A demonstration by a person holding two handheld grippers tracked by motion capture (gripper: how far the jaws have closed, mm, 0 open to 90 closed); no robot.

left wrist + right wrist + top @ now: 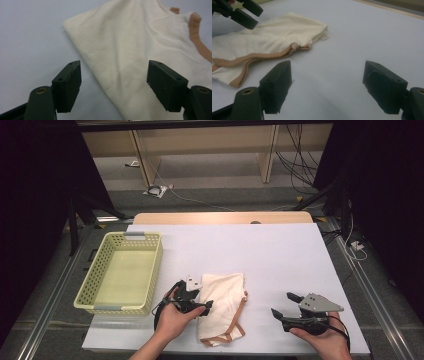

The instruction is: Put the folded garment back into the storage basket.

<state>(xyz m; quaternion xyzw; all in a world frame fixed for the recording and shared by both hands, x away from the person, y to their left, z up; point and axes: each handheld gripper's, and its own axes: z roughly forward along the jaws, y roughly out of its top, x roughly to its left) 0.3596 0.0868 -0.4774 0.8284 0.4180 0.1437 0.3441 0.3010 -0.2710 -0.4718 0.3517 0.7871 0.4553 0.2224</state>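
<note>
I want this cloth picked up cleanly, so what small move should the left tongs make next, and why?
Probably ease the left tongs down onto the near edge of the cream cloth and close. Their jaws stand open astride that edge without pressing it. The right tongs sit open, apart from the cloth, and the yellow basket waits beside it.

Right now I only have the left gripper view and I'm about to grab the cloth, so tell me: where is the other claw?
Observer: The right claw sits to the right of the cloth, apart from it, jaws open with bare table between them.
Operator: Is there somewhere to drop the cloth?
Observer: Yes, a yellow basket stands left of the cloth, near the table's left edge.
Operator: How does the cloth's far side look?
Observer: A tan band runs along the edge that faces the right claw.
Operator: Is my claw on the cloth yet?
Observer: From above, the left claw is at the cloth's left edge, open.
</note>
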